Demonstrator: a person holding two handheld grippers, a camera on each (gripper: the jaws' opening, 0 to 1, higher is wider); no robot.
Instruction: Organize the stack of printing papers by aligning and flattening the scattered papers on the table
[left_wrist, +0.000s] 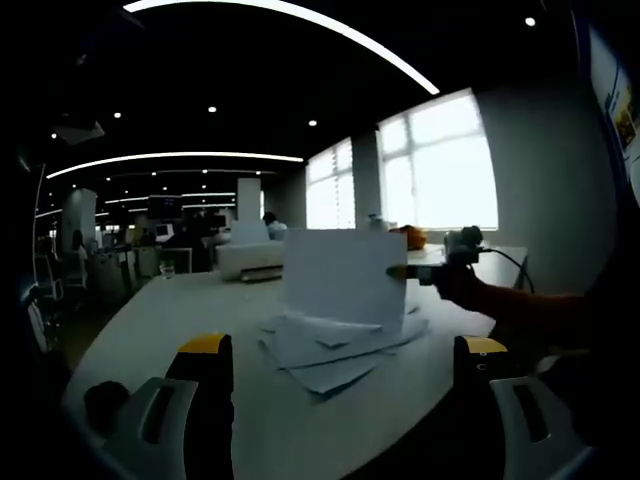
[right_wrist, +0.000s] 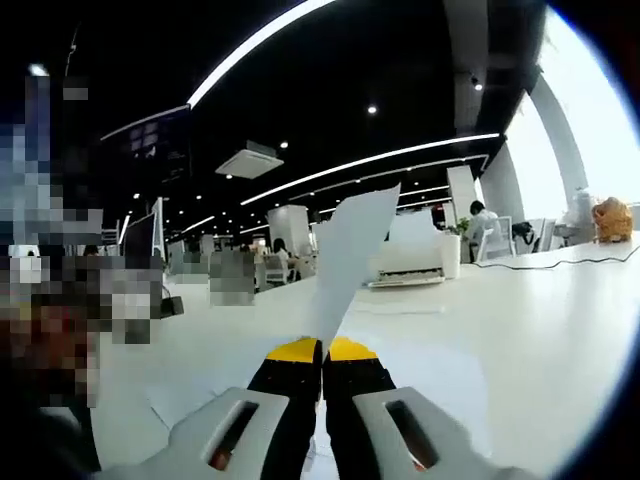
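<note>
Scattered white printing papers (left_wrist: 335, 350) are seen at twelve o'clock on the white tabletop (left_wrist: 200, 310); the left hand-held gripper (left_wrist: 345, 365) is held wide. One upright white sheet (right_wrist: 350, 255) is pinched by the right hand-held gripper (right_wrist: 322, 352); it should be lowered squarely.

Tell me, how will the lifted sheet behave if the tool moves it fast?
The sheet is thin, and the right tool pinches it at one edge only, so it will probably flop and bend. It stands nearly upright, so quick moves may make it flutter. It looks light; the loose papers beneath could slide easily if brushed.
</note>
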